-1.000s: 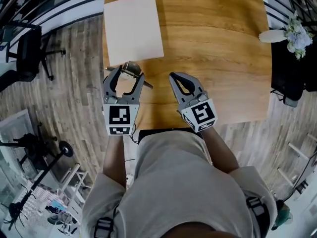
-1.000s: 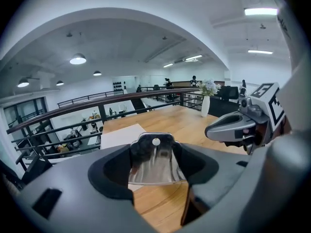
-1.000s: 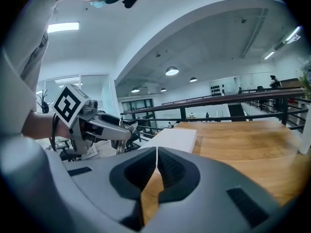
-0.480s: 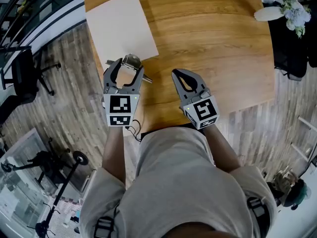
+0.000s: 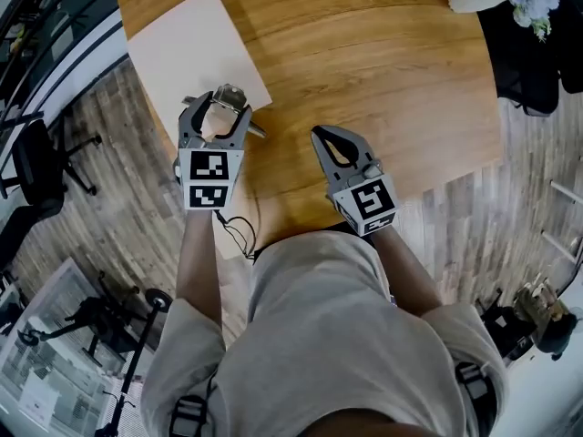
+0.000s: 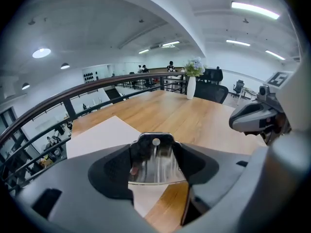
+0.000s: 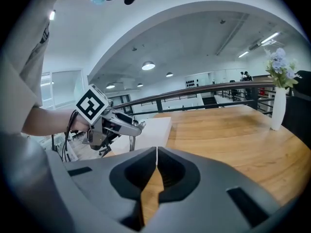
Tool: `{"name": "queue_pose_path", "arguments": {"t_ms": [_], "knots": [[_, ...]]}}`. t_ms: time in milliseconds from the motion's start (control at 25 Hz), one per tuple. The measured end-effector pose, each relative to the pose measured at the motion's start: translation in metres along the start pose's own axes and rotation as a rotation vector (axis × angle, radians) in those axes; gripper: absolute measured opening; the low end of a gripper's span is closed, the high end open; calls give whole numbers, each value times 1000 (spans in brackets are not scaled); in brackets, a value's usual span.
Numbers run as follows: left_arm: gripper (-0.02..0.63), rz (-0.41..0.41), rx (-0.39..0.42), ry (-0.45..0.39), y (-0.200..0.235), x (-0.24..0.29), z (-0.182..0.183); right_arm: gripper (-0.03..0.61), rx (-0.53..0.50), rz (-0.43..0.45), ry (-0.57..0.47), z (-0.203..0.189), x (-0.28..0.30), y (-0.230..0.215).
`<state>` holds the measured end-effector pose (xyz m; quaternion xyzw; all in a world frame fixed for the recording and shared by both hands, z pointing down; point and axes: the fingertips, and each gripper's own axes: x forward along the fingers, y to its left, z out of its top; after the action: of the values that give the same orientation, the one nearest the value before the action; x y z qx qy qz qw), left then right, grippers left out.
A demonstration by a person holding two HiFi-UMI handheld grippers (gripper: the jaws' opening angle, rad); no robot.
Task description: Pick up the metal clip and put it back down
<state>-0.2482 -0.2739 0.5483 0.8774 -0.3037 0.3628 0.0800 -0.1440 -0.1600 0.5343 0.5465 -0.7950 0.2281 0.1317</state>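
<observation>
Left gripper [image 5: 215, 109] jaws clamp metal clip [image 6: 155, 161] | right gripper [image 5: 320, 137] jaws together, empty | we should lower it level — gently.

Your shiny silver metal clip [image 5: 230, 95] sits clamped between the jaws of your left gripper [image 5: 223, 107], which close on its two flat sides. In the left gripper view the shiny silver metal clip [image 6: 155, 160] shows as a polished, curved plate with a small round rivet near its top edge, facing the camera. From the head view, thin wire handles stick out to either side of the jaws. It hangs over the near corner of the white sheet [image 5: 187, 48] on the wooden table [image 5: 364, 62]; it looks lifted clear, though I can't be sure.
</observation>
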Motion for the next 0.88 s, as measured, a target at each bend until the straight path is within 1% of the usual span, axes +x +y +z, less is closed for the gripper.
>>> {"name": "queue_pose_path", "arguments": {"t_ms": [360, 520, 680, 880], "knots": [[304, -32, 132, 67, -3, 37, -7, 28, 31, -42, 15, -18, -1, -15], [304, -67, 164, 101, -4, 50, -10, 28, 30, -46, 14, -17, 0, -16], [304, -96, 217, 126, -3, 62, -13, 28, 28, -50, 26, -21, -2, -19], [304, -147, 211, 139, -4, 73, -15, 28, 20, -54, 46, -25, -7, -20]]}}
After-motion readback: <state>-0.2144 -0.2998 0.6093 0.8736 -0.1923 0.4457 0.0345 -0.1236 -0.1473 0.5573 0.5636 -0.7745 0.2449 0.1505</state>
